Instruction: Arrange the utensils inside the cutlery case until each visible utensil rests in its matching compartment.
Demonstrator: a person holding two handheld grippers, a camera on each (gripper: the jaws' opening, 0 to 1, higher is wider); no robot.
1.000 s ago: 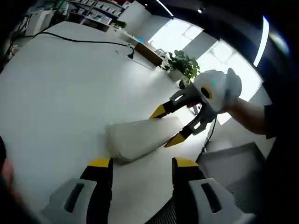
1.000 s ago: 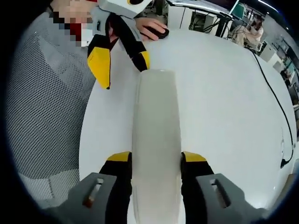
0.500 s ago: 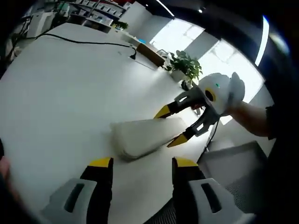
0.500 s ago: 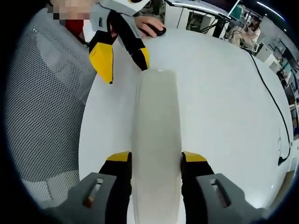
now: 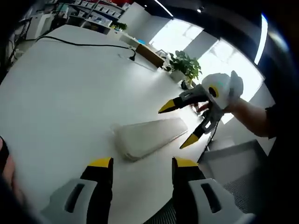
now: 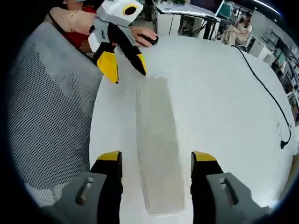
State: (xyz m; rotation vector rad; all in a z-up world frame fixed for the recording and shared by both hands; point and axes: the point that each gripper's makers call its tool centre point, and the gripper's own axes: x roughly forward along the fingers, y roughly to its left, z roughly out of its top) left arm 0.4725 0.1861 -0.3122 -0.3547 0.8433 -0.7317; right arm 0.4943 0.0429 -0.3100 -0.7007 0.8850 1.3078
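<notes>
cutlery case [image 6: 158, 144] lies closed on white table [image 5: 60, 88], centre frame. right gripper [image 6: 156, 161] jaws spread wide, straddling it, gripping nothing. left gripper [image 5: 142, 163] parted, empty, lower frame.

White table [image 5: 60, 93] w/ black cable [image 5: 79, 43] running across it. Potted plant [image 5: 183, 65] standing by bright windows [image 5: 219, 60], daylight coming in. Shelves [image 5: 96, 9] along far wall. Grey mesh chair [image 6: 46, 107] sitting beside table; desks [image 6: 187, 14] further back.
</notes>
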